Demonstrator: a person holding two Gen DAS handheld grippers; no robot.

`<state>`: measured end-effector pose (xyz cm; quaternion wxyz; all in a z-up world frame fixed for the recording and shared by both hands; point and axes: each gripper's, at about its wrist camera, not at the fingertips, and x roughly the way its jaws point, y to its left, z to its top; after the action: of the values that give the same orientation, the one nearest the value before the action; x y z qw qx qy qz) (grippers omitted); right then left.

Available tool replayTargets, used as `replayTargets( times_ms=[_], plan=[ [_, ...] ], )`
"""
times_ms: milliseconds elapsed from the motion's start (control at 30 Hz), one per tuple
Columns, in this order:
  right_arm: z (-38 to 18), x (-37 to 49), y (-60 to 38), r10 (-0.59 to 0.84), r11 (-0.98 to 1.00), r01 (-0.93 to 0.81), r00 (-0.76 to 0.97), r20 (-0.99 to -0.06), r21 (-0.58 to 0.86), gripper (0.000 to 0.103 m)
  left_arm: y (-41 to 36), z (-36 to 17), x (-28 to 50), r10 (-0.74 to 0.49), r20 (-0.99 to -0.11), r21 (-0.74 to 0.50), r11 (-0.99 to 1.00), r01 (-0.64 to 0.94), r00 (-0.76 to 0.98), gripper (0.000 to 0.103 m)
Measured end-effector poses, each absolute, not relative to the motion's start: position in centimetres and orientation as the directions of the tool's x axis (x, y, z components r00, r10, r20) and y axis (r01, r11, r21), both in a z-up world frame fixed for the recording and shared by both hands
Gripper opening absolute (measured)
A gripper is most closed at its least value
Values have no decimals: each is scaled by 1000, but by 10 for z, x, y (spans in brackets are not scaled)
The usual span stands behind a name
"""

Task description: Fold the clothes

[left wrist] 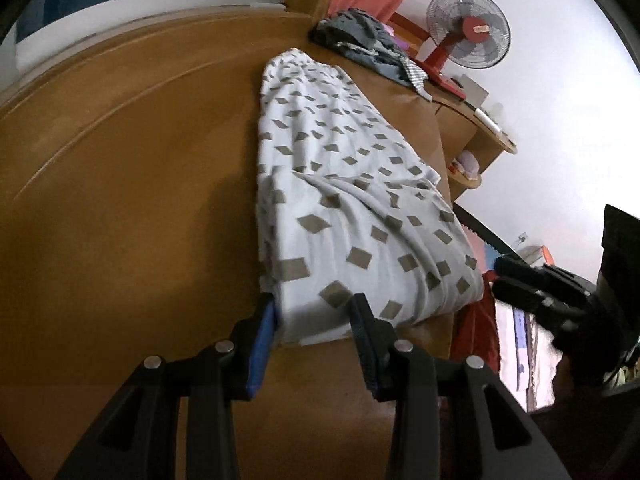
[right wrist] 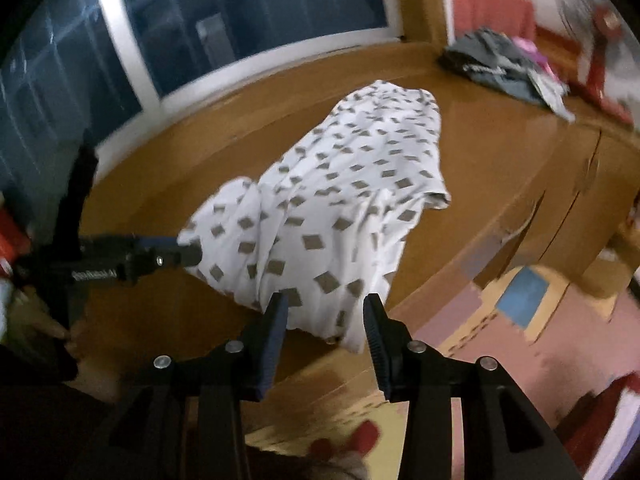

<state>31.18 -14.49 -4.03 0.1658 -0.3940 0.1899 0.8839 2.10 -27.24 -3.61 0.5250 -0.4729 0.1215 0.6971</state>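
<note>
A white garment [left wrist: 340,184] with grey-brown diamonds lies folded into a long strip on the wooden table [left wrist: 140,184]. In the left wrist view my left gripper [left wrist: 313,304] is open, its fingers on either side of the strip's near left corner, not clamped. My right gripper [left wrist: 502,276] shows at the right, beside the strip's near right corner. In the right wrist view the garment [right wrist: 360,176] runs away from me and its near end droops over the table edge. My right gripper [right wrist: 326,304] is open astride that end. The left gripper [right wrist: 188,254] touches the cloth's left edge.
A heap of dark clothes [left wrist: 360,40] lies at the table's far corner [right wrist: 492,64]. A red fan [left wrist: 468,32] stands behind it, by a small side shelf [left wrist: 480,148]. A window [right wrist: 240,20] borders the far side. Coloured floor mats [right wrist: 520,304] lie below the table's right edge.
</note>
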Motion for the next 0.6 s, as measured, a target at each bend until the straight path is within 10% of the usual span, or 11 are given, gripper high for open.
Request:
replayTargets(
  times_ms=[233,333,600],
  plan=[
    [-63,276,-175,278,-905,-426,-565,-777,-14,17,-250,-45,23,591,-804,-241,-431,-869,-70,33],
    [-51,272,-185,371,-893,-435,-569,-734,-115,14,-246,-41,31,557,-817,-142,-442,-886,-148,12],
    [-50,283,-175,333,-887,-459,-572,-750,-44,13,-261,-34,27,548,-814,-106,-471,-876,-196,10]
  ],
)
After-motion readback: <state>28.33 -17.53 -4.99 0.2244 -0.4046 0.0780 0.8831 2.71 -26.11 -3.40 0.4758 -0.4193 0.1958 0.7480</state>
